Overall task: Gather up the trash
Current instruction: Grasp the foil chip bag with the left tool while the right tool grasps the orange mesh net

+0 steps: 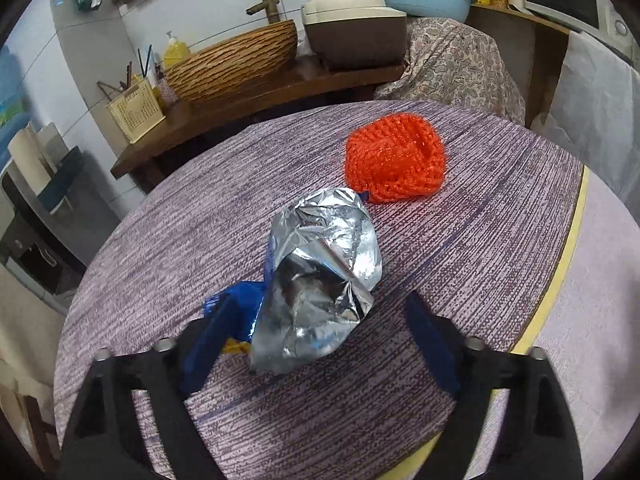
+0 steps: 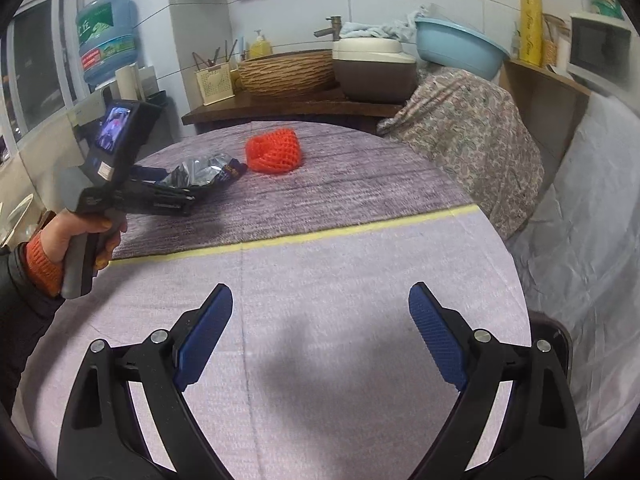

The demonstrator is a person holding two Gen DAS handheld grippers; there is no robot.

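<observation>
A crumpled silver foil snack bag (image 1: 320, 276) with a blue outer side lies on the round purple-striped table (image 1: 480, 248). My left gripper (image 1: 320, 320) is open, and its near end lies between the blue pads. An orange foam fruit net (image 1: 394, 160) sits just beyond the bag. In the right wrist view the bag (image 2: 204, 172) lies at the tips of the left gripper (image 2: 176, 196), with the orange net (image 2: 276, 150) to its right. My right gripper (image 2: 320, 320) is open and empty over the pale near part of the table.
A yellow tape line (image 2: 320, 234) crosses the table. Behind it a wooden counter (image 1: 256, 96) holds a woven basin, a cream basket and a rice cooker (image 1: 352, 24). A floral-covered object (image 2: 468, 136) stands at the right. A dark chair (image 2: 552, 332) is at the table's near right edge.
</observation>
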